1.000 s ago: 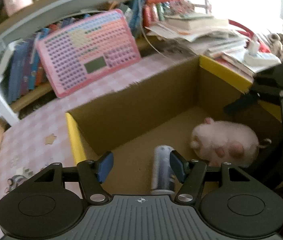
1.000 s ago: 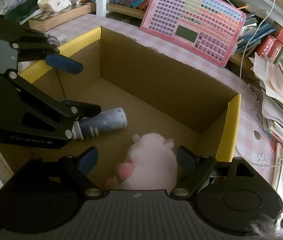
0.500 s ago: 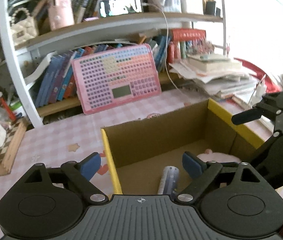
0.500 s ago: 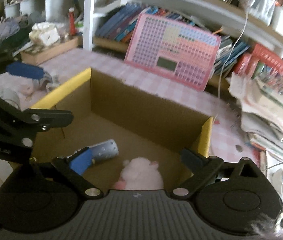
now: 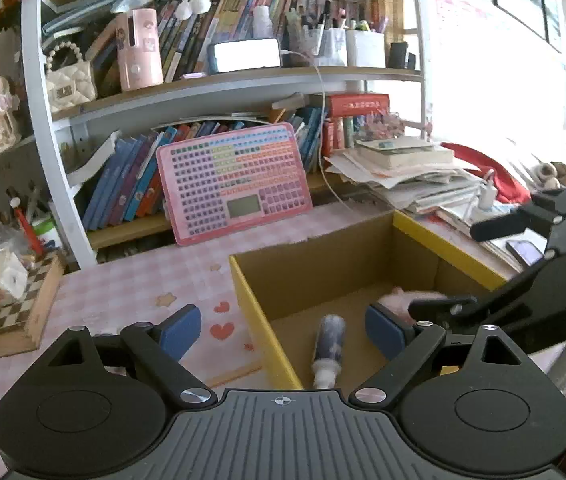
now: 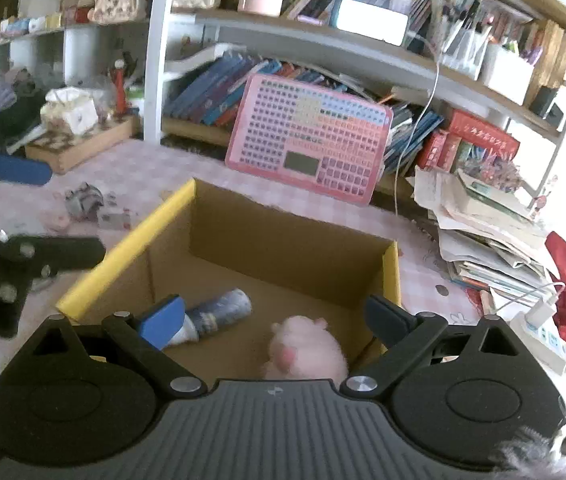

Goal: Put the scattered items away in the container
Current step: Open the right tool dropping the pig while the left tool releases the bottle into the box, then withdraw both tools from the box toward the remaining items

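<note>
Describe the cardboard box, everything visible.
The cardboard box is open-topped and rectangular, plain brown inside, with yellow on its two side rims and a rough torn edge along the far wall. It sits upright on the pink checked tablecloth. On its floor lie a blue patterned tube on its side and a pink plush toy, apart from each other.

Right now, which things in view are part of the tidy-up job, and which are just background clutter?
Job:
- cardboard box
- pink plush toy, inside the box
- blue tube, lying inside the box
- small loose items on the tablecloth left of the box
- left gripper and right gripper, both open and empty

Lying about:
- pink keyboard toy
- paper stack
- checkered wooden box
</note>
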